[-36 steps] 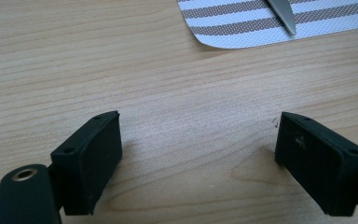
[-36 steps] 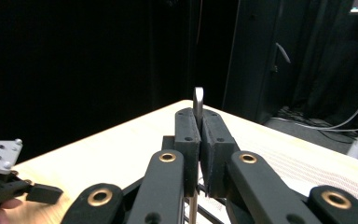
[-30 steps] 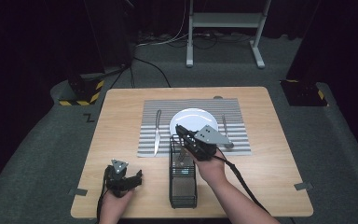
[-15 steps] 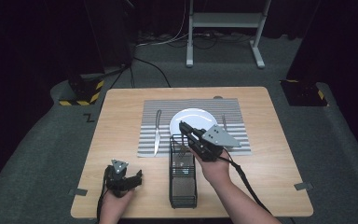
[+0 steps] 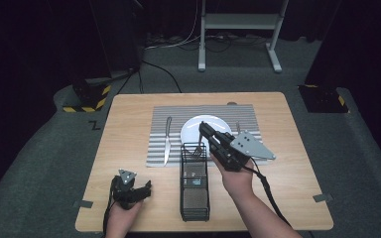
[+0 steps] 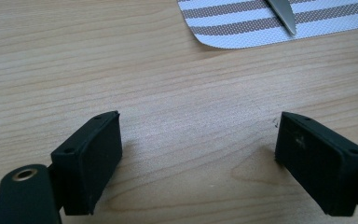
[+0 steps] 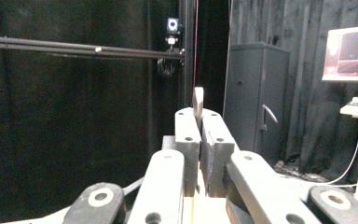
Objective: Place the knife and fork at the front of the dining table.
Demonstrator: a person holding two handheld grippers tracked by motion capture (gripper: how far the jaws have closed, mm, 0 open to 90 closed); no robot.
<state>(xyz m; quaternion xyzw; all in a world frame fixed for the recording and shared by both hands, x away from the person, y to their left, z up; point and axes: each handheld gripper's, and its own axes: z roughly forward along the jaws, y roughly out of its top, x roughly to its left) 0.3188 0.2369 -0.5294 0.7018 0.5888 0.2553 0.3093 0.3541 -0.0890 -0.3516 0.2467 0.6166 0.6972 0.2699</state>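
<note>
At about seven o'clock on the table (image 5: pixel 129 124), the left gripper (image 5: pixel 130 191) rests with jaws spread wide, nothing between them. Toward the middle, the right gripper (image 5: pixel 203 130) is clenched on a fork (image 5: pixel 197 150), whose tines hang over the far end of the black wire caddy (image 5: pixel 194 198). At twelve o'clock beyond lies the white plate (image 5: pixel 193 130).

Fork (image 5: pixel 197 150): metal, clamped by its handle between the shut jaws, hanging tines down just below them, tines at the top rim of the black wire caddy (image 5: pixel 194 198).
</note>
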